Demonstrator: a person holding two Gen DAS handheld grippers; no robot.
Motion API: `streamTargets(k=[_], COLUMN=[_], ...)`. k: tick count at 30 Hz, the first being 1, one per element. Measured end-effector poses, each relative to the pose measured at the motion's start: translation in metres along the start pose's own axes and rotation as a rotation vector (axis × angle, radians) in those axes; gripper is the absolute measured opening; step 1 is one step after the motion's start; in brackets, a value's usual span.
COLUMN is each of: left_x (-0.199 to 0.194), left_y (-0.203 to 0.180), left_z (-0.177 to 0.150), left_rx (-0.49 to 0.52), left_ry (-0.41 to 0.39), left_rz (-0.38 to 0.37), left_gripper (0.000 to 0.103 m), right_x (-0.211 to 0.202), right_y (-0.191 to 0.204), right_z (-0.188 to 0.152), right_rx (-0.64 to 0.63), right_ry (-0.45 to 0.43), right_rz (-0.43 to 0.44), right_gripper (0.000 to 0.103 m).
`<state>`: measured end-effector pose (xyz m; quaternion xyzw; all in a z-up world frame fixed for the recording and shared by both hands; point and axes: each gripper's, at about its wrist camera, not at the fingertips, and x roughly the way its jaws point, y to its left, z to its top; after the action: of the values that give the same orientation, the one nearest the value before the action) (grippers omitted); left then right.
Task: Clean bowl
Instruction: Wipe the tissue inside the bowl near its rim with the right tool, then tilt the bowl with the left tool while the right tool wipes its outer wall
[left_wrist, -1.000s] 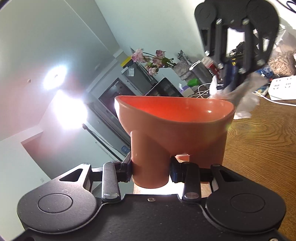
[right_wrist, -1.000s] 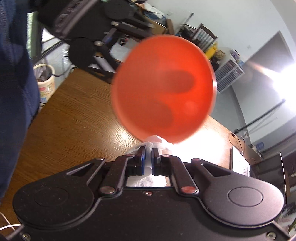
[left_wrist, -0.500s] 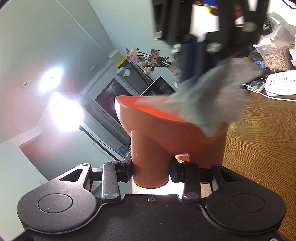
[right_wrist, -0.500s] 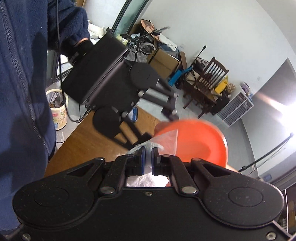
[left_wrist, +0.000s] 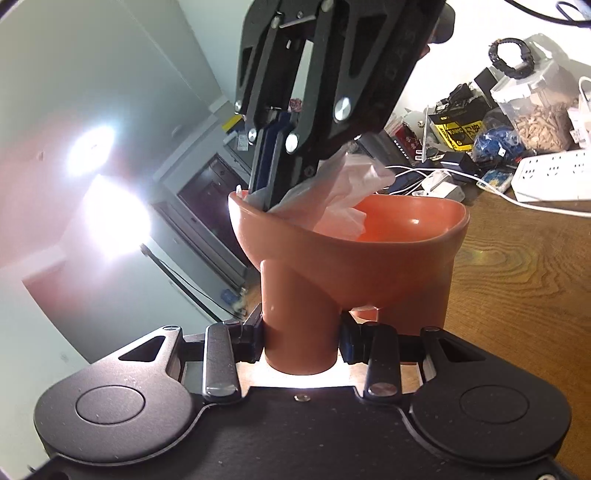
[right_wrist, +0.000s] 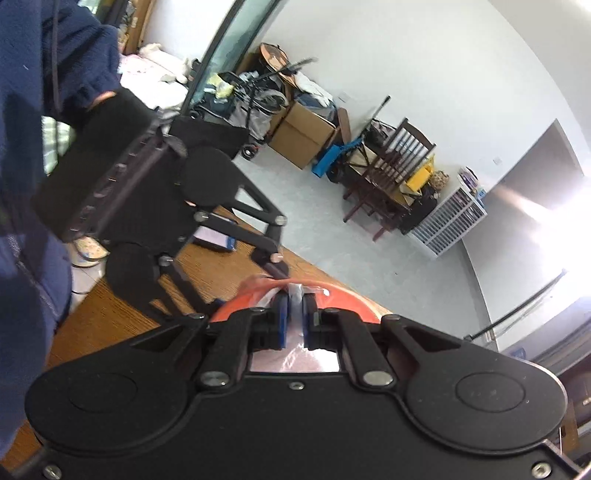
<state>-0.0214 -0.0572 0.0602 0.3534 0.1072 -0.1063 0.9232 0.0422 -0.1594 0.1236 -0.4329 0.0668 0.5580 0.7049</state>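
An orange bowl (left_wrist: 369, 258) on tube-like legs is held above the wooden table (left_wrist: 517, 288). My left gripper (left_wrist: 301, 341) is shut on one of its legs. My right gripper (left_wrist: 264, 201) comes down from above into the bowl at its left rim, shut on a crumpled white tissue (left_wrist: 332, 192) that lies inside the bowl. In the right wrist view my right gripper (right_wrist: 294, 301) pinches the tissue (right_wrist: 295, 291) against the orange bowl (right_wrist: 343, 299), with the left gripper (right_wrist: 280, 273) beyond it.
At the table's far right stand a white power strip (left_wrist: 554, 173), cables, a clear jar of wood chips (left_wrist: 535, 110) and small boxes. The person's blue sleeve (right_wrist: 33, 110) fills the left of the right wrist view. Chairs and boxes stand far off.
My right gripper has moved from beside the bowl to above it and down into it, carrying the tissue to the inner left side. The left gripper has kept its hold.
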Motion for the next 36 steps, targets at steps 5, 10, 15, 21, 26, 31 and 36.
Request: streamTargets(k=[5,10,15,21,26,31,36], left_x=[0.022,0.023,0.027,0.028,0.036,0.048,0.064], left_y=[-0.014,-0.024,-0.017,-0.009,-0.015,-0.028,-0.034], left_z=[-0.009,-0.012,-0.016,-0.02,-0.024,-0.026,-0.028], left_rx=[-0.083,-0.04,-0.049,-0.053,-0.074,-0.079,-0.077], left_ry=[0.056,0.058,0.072,0.085,0.12,0.18,0.289], left_rz=[-0.042,-0.069,-0.057,-0.053,-0.087,-0.097,-0.103], left_gripper=[0.037,0.037,0.037,0.037,0.037,0.037,0.038], right_x=[0.03,0.054,0.059,0.05,0.048,0.06,0.084], right_y=[-0.018,-0.022,-0.016,0.005,0.026,0.029,0.017], right_z=[-0.03,-0.062,-0.079,-0.08,-0.068,-0.052,-0.047], right_rx=[0.095,0.159,0.183,0.165,0.155,0.164,0.205], right_ry=[0.113,0.227,0.278,0.288,0.243,0.195,0.175], right_rz=[-0.014,0.014,0.046,0.116,0.187,0.179,0.158], right_gripper=[0.007,0.007,0.007,0.007,0.007,0.007,0.007])
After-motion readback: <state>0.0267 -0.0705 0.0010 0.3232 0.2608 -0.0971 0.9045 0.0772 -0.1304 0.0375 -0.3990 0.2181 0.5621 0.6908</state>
